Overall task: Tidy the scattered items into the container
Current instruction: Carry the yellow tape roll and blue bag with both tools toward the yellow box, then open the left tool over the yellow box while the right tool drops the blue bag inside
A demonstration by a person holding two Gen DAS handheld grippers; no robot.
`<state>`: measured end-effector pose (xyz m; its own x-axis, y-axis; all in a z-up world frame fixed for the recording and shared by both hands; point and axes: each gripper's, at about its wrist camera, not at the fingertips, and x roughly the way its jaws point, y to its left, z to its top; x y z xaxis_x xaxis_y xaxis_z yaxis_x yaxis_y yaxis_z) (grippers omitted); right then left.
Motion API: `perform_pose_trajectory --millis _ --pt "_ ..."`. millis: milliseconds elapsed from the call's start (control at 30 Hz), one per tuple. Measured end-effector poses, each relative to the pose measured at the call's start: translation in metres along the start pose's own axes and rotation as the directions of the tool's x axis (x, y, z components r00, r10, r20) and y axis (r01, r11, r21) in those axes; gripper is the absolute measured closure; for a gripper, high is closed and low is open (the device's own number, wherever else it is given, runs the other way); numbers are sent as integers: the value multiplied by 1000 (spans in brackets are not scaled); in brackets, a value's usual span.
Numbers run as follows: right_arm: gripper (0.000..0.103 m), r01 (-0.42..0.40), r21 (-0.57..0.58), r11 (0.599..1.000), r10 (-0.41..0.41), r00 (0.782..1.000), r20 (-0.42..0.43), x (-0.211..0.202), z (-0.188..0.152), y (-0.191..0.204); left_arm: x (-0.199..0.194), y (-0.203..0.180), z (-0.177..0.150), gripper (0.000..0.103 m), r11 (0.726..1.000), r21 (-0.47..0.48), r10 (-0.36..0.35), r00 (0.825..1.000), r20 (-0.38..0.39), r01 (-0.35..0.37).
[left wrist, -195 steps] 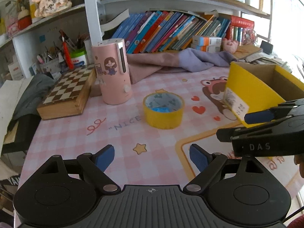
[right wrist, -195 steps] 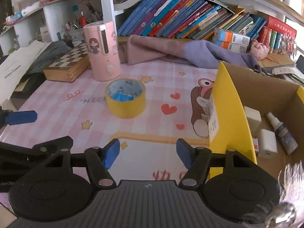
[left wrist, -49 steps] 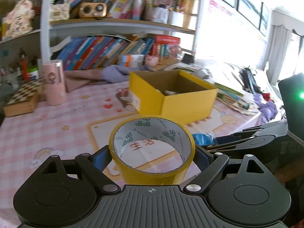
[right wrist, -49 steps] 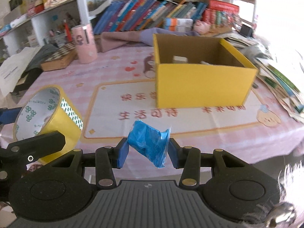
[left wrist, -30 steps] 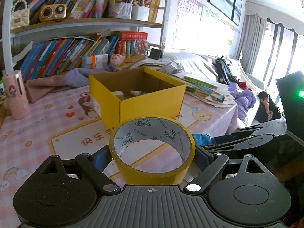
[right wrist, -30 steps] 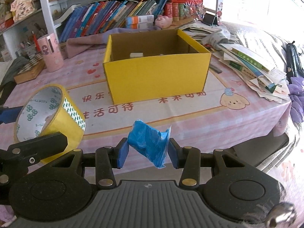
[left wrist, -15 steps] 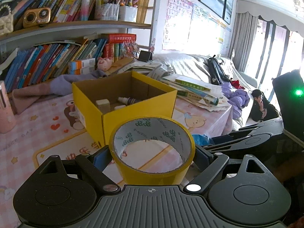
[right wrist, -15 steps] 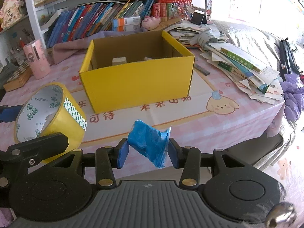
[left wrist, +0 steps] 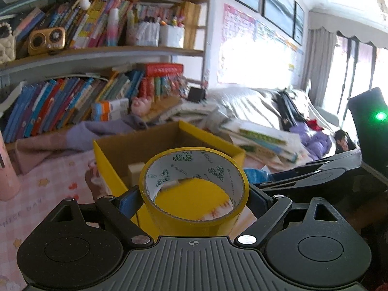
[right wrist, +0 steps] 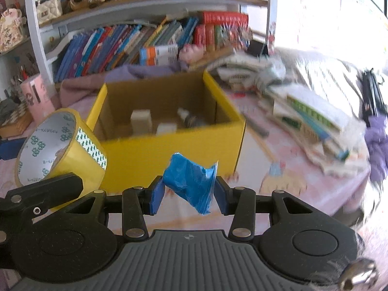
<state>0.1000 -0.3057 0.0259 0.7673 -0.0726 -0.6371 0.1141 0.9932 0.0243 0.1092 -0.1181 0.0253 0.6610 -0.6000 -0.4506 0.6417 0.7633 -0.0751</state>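
Yellow plastic packing tape, a wide roll [left wrist: 194, 191] with a white printed core, is pinched at its sides between the blue-padded jaws of the left gripper [left wrist: 192, 198], held up in the air just in front of the open yellow cardboard box [right wrist: 169, 145] on the pink checked tablecloth [right wrist: 286, 169]. The right gripper [right wrist: 189, 191] has its jaws pressed onto a crumpled blue plastic wrapper [right wrist: 191, 181], also held up in front of the box's near wall. Inside the box lie small white blocks [right wrist: 141, 121] and a small bottle [right wrist: 188, 118].
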Motion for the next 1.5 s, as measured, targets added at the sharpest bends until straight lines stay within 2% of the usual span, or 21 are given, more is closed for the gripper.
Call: perform_pose_trajectory --millis 167,333,533,700,833,967,1167,1300,1400,1500 --pt "61 -28 -77 997 34 997 74 18 35 -13 26 3 20 12 998 -14 66 997 29 -66" --pt "61 -82 -146 986 93 993 66 47 59 -25 52 4 32 12 990 -21 141 990 23 -140" --pt "61 -162 -239 957 166 986 -4 88 71 -30 90 -1 35 12 971 18 237 971 -39 -237" --pt "61 -205 -312 928 199 979 -51 121 77 -29 113 -5 32 12 957 39 291 951 -105 -288" --pt "61 -256 -368 894 233 967 -107 142 80 -23 127 -6 31 12 946 62 325 933 -153 -319" --pt "61 -309 -386 869 248 948 -200 160 77 -18 138 -8 24 12 938 81 347 912 -220 -337" --pt "61 -325 -404 855 262 943 -205 164 77 -19 140 -8 23 12 930 55 366 902 -229 -363" --pt "60 -337 -404 850 277 939 -202 163 77 -21 138 -16 22 11 909 76 417 887 -200 -410" --pt "57 -341 -381 859 289 939 -189 159 76 -25 133 -22 23 9 893 91 451 877 -169 -441" --pt "54 -341 -352 872 299 939 -168 153 77 -30 126 -25 25 8 881 62 473 869 -147 -469"
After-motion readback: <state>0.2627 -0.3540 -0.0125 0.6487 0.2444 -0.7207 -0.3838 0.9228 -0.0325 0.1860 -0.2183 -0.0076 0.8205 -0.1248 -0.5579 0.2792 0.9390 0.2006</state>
